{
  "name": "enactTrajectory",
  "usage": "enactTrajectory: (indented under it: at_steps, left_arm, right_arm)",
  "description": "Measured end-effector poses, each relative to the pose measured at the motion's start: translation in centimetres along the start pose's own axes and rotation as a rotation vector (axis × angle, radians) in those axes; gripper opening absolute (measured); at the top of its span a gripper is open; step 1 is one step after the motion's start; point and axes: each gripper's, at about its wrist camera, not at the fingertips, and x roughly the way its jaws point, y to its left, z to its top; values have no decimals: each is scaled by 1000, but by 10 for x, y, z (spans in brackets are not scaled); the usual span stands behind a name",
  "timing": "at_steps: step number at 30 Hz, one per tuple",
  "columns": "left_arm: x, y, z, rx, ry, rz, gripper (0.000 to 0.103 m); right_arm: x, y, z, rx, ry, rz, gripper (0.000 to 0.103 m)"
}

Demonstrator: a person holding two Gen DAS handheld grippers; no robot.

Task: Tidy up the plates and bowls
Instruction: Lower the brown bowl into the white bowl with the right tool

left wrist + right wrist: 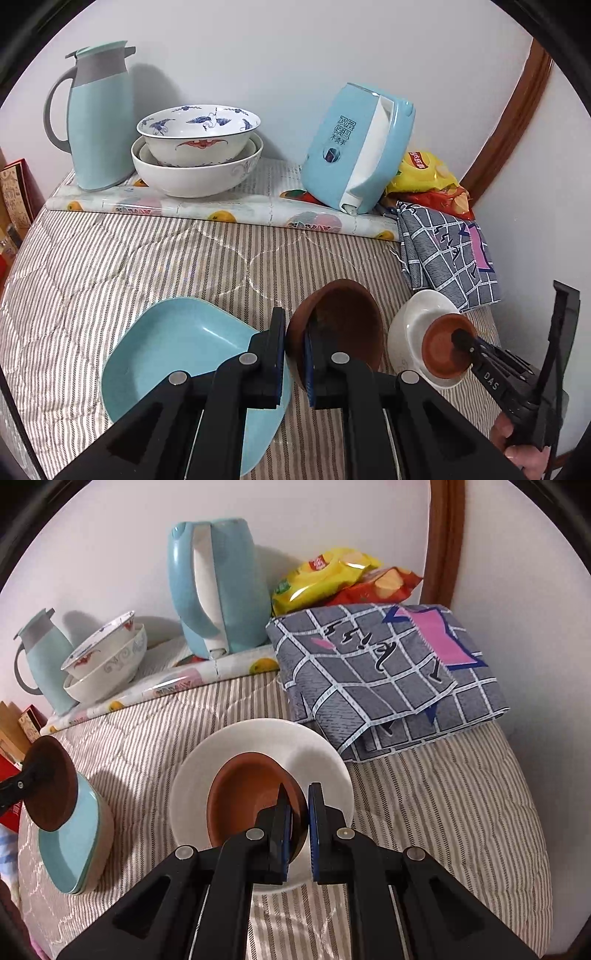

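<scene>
Thermos jug (96,122): at far left we see a pale blue jug with a grey collar and handle, upright on the fruit-print mat (236,206) by the wall.
Stacked bowls (197,151): just right of the jug, a crane-painted bowl sits nested in a wider white bowl on the same mat.
Blue dish (177,347): we see a pale blue squarish dish on the striped quilt (147,258), low and left in the left wrist view; its right part is hidden behind the left fingers.
Left gripper (295,354): we hold its fingers clamped on the rim of the larger brown bowl (340,317), one pad inside and one outside; the bowl is tilted on edge, beside the blue dish and above the quilt.
Kettle (354,147): a pale blue electric kettle with a white handle panel stands on the right part of the mat.
White bowl (258,738): we see it resting on the quilt, right of the larger brown bowl.
Right gripper (300,819): its fingers are pinched on the rim of the small brown bowl (247,797), which sits tilted inside the white bowl; whether it touches the white bowl we cannot tell.
Folded cloth (388,672): grey checked fabric lies on the quilt just beyond the white bowl.
Snack bags (332,576): yellow and red packets lie behind the cloth by the wall.
</scene>
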Motion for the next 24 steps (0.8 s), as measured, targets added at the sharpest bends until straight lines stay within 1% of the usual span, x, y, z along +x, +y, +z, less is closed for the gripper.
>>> enactTrajectory:
  at_steps: [7,12,24]
  left_arm:
    - [6,5,1,-13,5,1,9]
    - [9,9,2,-22,7,5,9]
    - [13,7,3,-7,14,7,9]
  right_arm:
    - [19,4,5,-16,35,4,9]
    - [25,9,8,-30,43,11,9]
    - [37,14,9,-43,82,30,9]
